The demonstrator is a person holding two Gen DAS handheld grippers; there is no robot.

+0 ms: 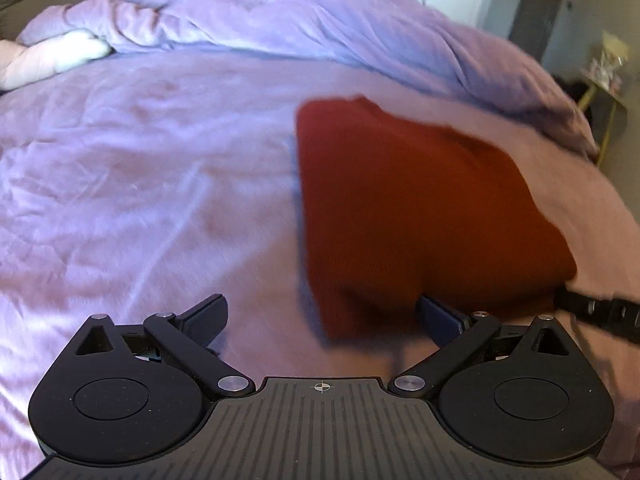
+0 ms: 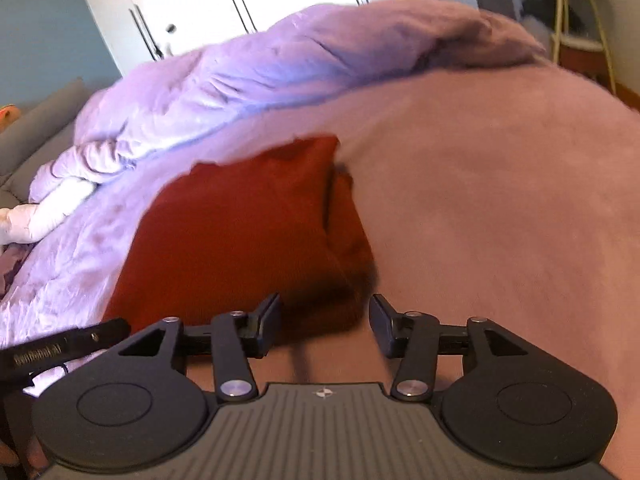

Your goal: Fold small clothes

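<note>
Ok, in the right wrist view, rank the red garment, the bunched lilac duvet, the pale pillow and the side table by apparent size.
1. Lilac duvet and red garment: similar; the garment is nearer, so unranked.
2. Side table and pale pillow: both small, cropped or distant; too close to call.

Bed (image 1: 140, 200) (mauve sheet) bears red garment (image 1: 400, 208), bunched duvet (image 1: 280, 12).

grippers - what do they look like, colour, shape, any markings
Both are matte black. The left gripper and right gripper each have two round discs joined to flat linkage bars by silver pivot bolts, short black fingers, and a ribbed grey-black plate with a small crosshair mark. The left gripper's side carries pale lettering, too blurred to read. No cables or sleeves show.
</note>
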